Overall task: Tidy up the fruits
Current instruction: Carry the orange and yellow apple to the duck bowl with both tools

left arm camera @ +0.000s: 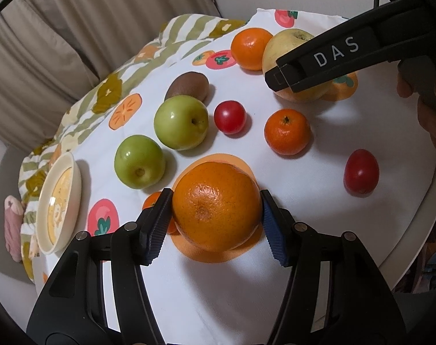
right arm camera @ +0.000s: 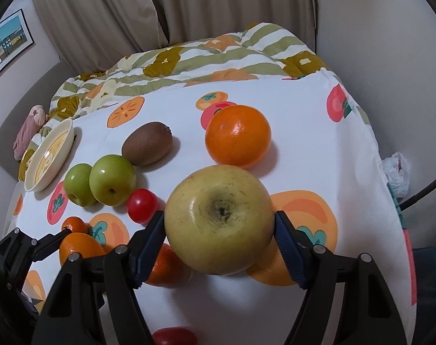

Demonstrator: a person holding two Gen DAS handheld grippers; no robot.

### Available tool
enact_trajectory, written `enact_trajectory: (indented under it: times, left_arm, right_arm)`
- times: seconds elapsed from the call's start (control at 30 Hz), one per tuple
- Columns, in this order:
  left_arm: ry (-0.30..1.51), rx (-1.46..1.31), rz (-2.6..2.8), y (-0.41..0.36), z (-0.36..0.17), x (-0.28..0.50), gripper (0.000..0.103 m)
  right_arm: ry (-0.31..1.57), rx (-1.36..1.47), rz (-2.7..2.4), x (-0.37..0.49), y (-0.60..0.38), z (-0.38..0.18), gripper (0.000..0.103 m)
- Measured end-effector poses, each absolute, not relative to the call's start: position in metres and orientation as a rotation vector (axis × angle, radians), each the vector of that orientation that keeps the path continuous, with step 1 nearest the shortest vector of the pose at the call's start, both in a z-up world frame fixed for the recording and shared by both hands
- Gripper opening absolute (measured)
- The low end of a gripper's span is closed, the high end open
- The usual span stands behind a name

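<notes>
A big orange [left arm camera: 215, 204] rests on the fruit-print cloth [left arm camera: 318, 230], and my left gripper [left arm camera: 215, 201] is shut on it, a ribbed pad on each side. My right gripper [right arm camera: 218, 221] is shut on a yellow apple [right arm camera: 219, 218], stem dimple facing the camera. In the left wrist view that apple [left arm camera: 287, 47] sits at the back right behind the right gripper's black finger [left arm camera: 318, 63]. Loose on the cloth are two green apples [left arm camera: 181, 122] [left arm camera: 139, 161], a kiwi [left arm camera: 187, 86], two red round fruits [left arm camera: 229, 116] [left arm camera: 361, 171], a mandarin [left arm camera: 287, 135] and another orange [right arm camera: 238, 136].
A cream bowl [left arm camera: 59, 201] stands tilted at the cloth's left edge, against a striped quilt [right arm camera: 218, 57]. Curtains hang behind. The round white table edge [left arm camera: 419, 230] curves along the right. A crumpled white bag [right arm camera: 396, 172] lies off the cloth's right side.
</notes>
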State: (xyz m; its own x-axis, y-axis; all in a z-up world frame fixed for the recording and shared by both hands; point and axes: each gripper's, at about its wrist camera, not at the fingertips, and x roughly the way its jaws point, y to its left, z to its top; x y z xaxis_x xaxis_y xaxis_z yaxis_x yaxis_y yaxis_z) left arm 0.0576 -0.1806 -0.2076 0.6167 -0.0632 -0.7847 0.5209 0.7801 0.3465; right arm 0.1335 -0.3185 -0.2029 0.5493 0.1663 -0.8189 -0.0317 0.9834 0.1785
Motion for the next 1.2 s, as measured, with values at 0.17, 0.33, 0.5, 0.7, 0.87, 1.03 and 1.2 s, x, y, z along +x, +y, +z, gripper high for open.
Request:
enact_trajectory:
  times: [0.17, 0.33, 0.5, 0.7, 0.87, 1.03, 1.2]
  left_arm:
    - [0.835, 0.589, -0.358, -0.182, -0.199, 0.055, 0.064]
    - [0.817, 0.562, -0.343, -0.179, -0.179, 0.056, 0.064]
    - [0.774, 0.538, -0.312, -0.174, -0.150, 0.059, 0.064]
    - [0.730, 0.493, -0.270, -0.152, -0.119, 0.072, 0.064]
    - [0.715, 0.454, -0.243, -0.119, -0.105, 0.089, 0.064]
    - [0.719, 0.421, -0.224, -0.073, -0.097, 0.113, 0.064]
    - [0.732, 0.403, -0.201, -0.017, -0.096, 0.145, 0.064]
  right_arm:
    - [0.972, 0.158, 0.115, 0.129, -0.322, -0.196, 0.070]
    - [0.955, 0.148, 0.125, 0.125, -0.322, -0.179, 0.070]
    - [0.922, 0.131, 0.145, 0.126, -0.319, -0.149, 0.070]
    - [0.883, 0.099, 0.182, 0.132, -0.302, -0.116, 0.070]
    - [0.853, 0.068, 0.207, 0.142, -0.273, -0.095, 0.070]
    - [0.843, 0.072, 0.232, 0.158, -0.231, -0.082, 0.070]
    - [0.853, 0.079, 0.248, 0.176, -0.183, -0.082, 0.070]
